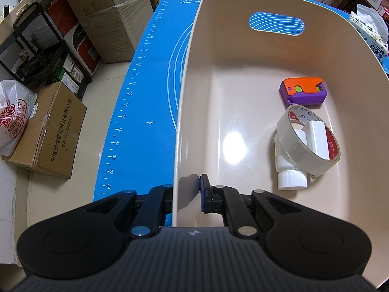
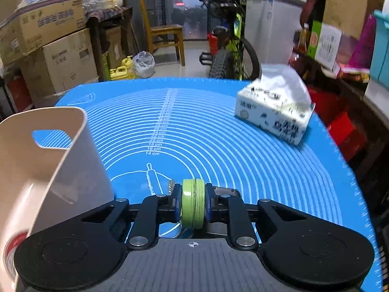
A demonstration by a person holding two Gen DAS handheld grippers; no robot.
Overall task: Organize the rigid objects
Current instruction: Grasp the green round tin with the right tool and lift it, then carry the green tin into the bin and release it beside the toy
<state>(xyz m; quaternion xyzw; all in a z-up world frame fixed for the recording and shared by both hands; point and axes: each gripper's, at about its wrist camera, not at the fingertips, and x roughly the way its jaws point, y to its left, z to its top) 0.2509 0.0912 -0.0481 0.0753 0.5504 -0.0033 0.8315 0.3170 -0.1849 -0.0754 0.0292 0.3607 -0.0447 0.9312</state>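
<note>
A beige plastic basket (image 1: pixel 192 77) stands on the blue mat (image 1: pixel 145 97). In it lie an orange and purple toy (image 1: pixel 302 92), a roll of clear tape (image 1: pixel 308 141), a white bottle (image 1: pixel 289 170) and a white block (image 1: pixel 317 138) inside the tape ring. My left gripper (image 1: pixel 188 194) is shut on the basket's near left wall, one finger outside and one inside. My right gripper (image 2: pixel 193 202) is shut on a green round tin (image 2: pixel 193 204), held on edge above the mat (image 2: pixel 218 133), just right of the basket (image 2: pixel 48 158).
A tissue box (image 2: pixel 274 114) sits at the mat's far right and shows in the left wrist view (image 1: pixel 372 36). Cardboard boxes (image 1: pixel 46 131), a black rack (image 1: pixel 41 48), a wooden chair (image 2: pixel 165 31) and a bicycle (image 2: pixel 231 48) stand on the floor around the table.
</note>
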